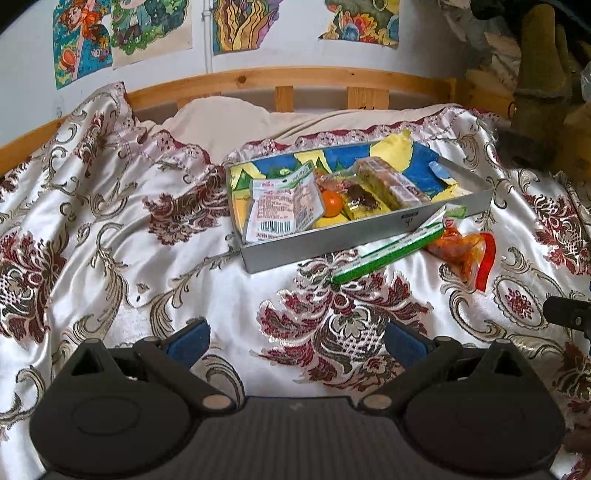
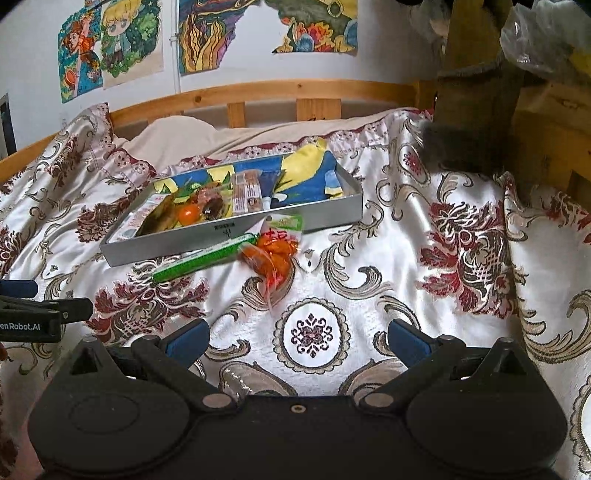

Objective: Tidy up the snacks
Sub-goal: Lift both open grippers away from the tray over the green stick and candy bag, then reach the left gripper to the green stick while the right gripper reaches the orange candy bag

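Lower half of both frames is bare bedspread [image 2: 369, 258], easily crossed. The tray [image 1: 332, 240] front is blocked by a green pack [image 1: 388, 254] and orange bag [image 1: 461, 251].

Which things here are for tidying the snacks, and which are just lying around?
For the job:
- grey tray with snacks already inside
- green packet leaning on the tray's front
- orange snack bag on the bedspread beside it
- both open claws, left and right

Just there:
- flowery bedspread
- wall drawings
- wooden bed rail
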